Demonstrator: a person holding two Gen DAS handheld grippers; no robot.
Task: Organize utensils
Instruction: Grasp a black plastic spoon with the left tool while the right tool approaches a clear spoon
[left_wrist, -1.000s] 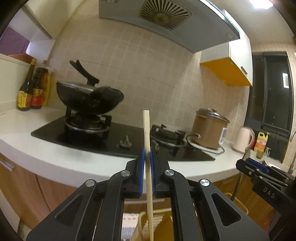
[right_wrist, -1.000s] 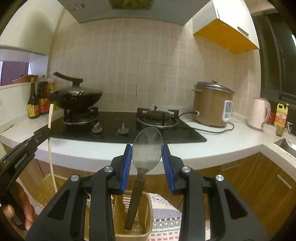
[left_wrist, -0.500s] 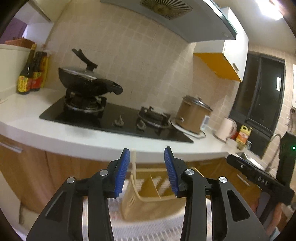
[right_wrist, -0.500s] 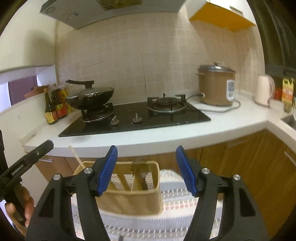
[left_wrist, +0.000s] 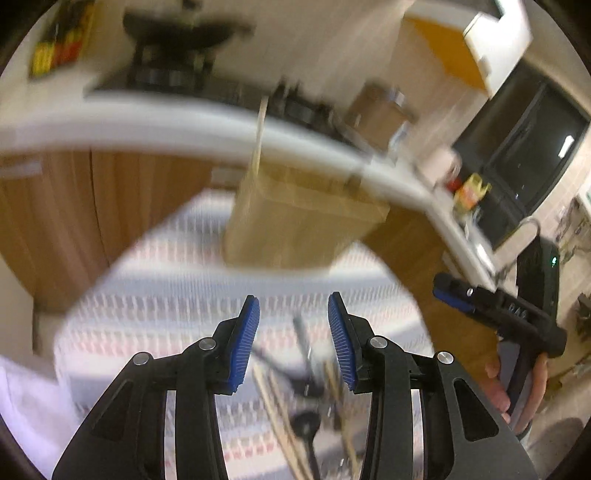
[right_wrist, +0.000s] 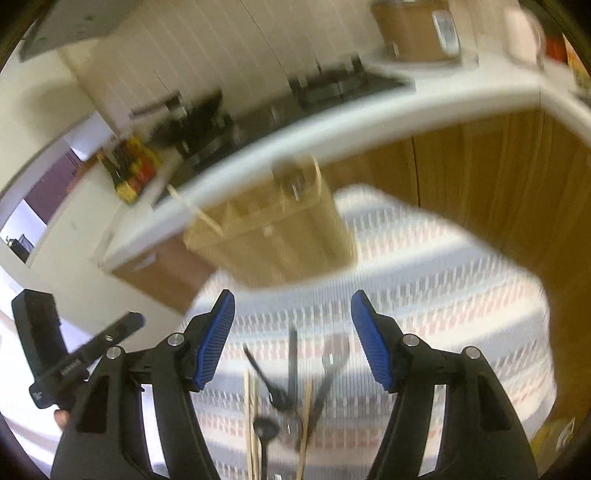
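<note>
Ahead of both spread, empty grippers, left and right, the caddy holds 1 chopstick and a dark utensil (blurred). Loose utensils lie between the fingers. Only the right view shows the caddy's dividers.

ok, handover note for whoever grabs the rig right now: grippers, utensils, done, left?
Left gripper: open, empty, angled down at the mat.
Right gripper: open, empty, likewise angled down.
Utensil basket: on the striped mat, in front of the cabinets. One chopstick sticks out at its left end; a dark utensil seems to stand in its right compartment, though blur hides detail.
Loose pile on the mat just ahead of both grippers: pale chopsticks and dark-handled cutlery, crossed over each other.
Left: pick from the pile and slot each piece into the basket.
</note>
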